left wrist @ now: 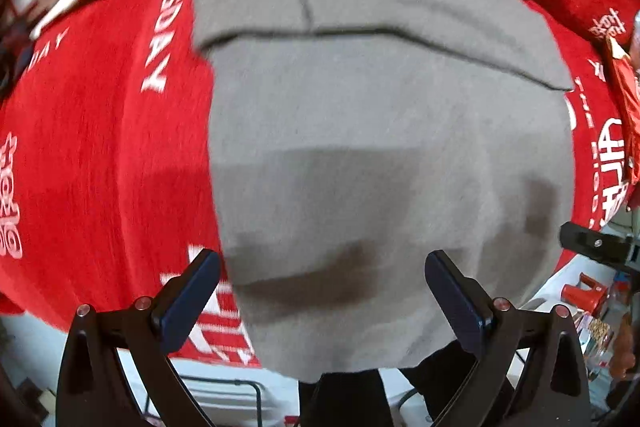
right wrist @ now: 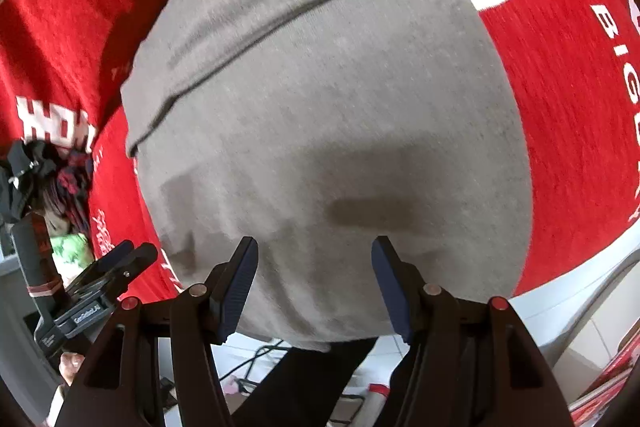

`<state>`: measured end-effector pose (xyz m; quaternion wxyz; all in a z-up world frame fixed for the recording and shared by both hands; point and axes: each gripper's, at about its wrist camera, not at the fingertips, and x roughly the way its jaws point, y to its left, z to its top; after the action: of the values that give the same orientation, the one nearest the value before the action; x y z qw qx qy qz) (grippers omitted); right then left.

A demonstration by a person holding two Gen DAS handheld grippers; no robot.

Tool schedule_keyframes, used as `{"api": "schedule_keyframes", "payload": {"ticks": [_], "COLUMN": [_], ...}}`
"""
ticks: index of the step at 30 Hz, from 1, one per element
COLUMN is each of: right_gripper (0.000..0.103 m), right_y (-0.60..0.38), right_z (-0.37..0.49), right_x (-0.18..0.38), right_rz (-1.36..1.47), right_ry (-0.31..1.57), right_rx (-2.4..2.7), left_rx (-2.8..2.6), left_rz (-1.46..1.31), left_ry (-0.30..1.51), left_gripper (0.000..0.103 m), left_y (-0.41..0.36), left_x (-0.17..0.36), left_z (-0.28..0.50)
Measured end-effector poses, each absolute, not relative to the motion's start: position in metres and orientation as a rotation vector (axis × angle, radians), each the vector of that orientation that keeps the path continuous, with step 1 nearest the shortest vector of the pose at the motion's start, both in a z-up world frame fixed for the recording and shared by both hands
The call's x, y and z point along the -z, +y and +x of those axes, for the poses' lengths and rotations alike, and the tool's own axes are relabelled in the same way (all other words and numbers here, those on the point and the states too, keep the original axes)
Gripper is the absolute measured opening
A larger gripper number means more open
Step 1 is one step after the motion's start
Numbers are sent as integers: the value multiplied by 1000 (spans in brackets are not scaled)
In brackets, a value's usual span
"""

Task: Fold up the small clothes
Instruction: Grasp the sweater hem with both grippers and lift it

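Above grey garment (left wrist: 380, 131), left gripper (left wrist: 322, 291) downward (agape)

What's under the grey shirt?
A red cloth with white writing lies under the grey shirt and shows all around it. What is beneath the shirt's middle is covered.

Grey garment (left wrist: 380, 147), plain and unpatterned, is lying ahead of the jaws. Red cloth (left wrist: 100, 147) bearing white lettering and white characters is covering the surface beyond and to both sides of the jaws. Left gripper (left wrist: 320, 299) and right gripper (right wrist: 314, 283) are showing black frames, dark blue pads (right wrist: 240, 287) and red-and-silver rivets.
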<state>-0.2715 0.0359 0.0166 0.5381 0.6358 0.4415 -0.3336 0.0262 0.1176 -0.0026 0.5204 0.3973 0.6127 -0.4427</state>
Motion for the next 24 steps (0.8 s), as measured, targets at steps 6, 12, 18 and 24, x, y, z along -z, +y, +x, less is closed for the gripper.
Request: {"api": "schedule_keyframes", "payload": {"ticks": [6, 12, 18, 24], "right_gripper": [63, 63, 63, 63], "right_y": [46, 61, 91, 122], "right_z": [-294, -326, -358, -385], "right_x": [-10, -3, 11, 40], "right_rz": [1492, 1476, 1452, 1468], "right_ry": [1082, 1108, 1166, 1211], "right_rx": [747, 698, 638, 604], "left_rx": [938, 900, 914, 903], "left_rz": [917, 878, 830, 804], "left_ry": [1514, 1549, 1641, 1693], "left_gripper": [102, 102, 102, 102], "left_y": [162, 205, 247, 273], "left_x": [17, 17, 32, 55], "left_z": [28, 17, -2, -18]}}
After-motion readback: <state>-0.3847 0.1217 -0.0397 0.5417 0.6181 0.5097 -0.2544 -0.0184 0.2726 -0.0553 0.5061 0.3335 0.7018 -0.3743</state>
